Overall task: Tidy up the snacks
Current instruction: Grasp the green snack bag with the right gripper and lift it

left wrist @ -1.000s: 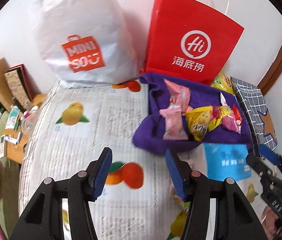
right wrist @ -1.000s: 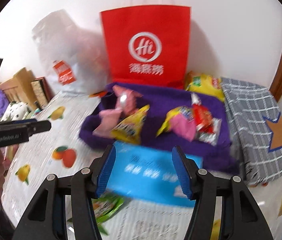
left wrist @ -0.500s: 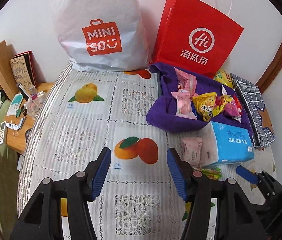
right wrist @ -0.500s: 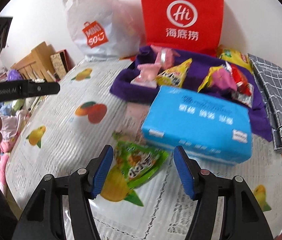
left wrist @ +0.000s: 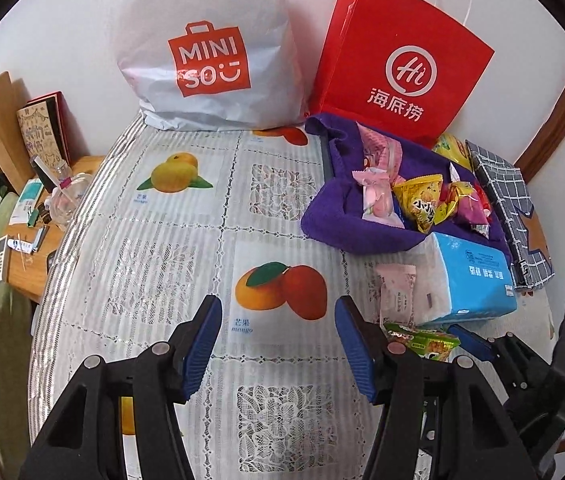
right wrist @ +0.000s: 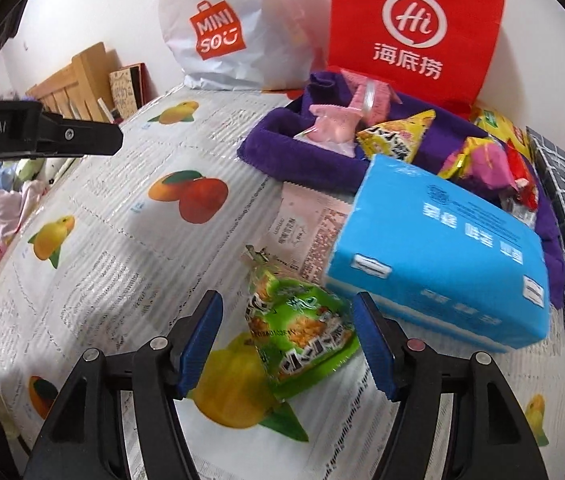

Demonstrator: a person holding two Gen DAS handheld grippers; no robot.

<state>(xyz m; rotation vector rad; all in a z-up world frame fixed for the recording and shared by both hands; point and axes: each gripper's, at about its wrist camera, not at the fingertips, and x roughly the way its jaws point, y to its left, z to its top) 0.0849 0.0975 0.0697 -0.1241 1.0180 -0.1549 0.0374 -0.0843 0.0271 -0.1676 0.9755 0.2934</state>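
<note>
A purple fabric basket (left wrist: pixel 338 224) (right wrist: pixel 282 156) holds several pink, yellow and red snack packets. In front of it lie a blue tissue pack (left wrist: pixel 474 280) (right wrist: pixel 442 256), a flat pink packet (left wrist: pixel 396 292) (right wrist: pixel 306 232) and a green snack packet (left wrist: pixel 422 342) (right wrist: pixel 302 332). My right gripper (right wrist: pixel 288 300) hangs low over the green packet, which lies between its opening jaws; the pads do not press on it. My left gripper (left wrist: pixel 278 308) stands open over the bare fruit-print tablecloth (left wrist: pixel 162 260), with nothing between its fingers.
A white Miniso bag (left wrist: pixel 206 48) and a red paper bag (left wrist: pixel 398 64) stand against the back wall. A grey checked pouch (left wrist: pixel 510 208) and a yellow packet (left wrist: pixel 448 146) lie at the right. Left of the table's edge is a cluttered wooden side table (left wrist: pixel 30 232).
My right gripper has sunk and swung from over the blue tissue pack to the green packet, its jaws spreading wider. My left gripper has drawn back from the purple basket.
</note>
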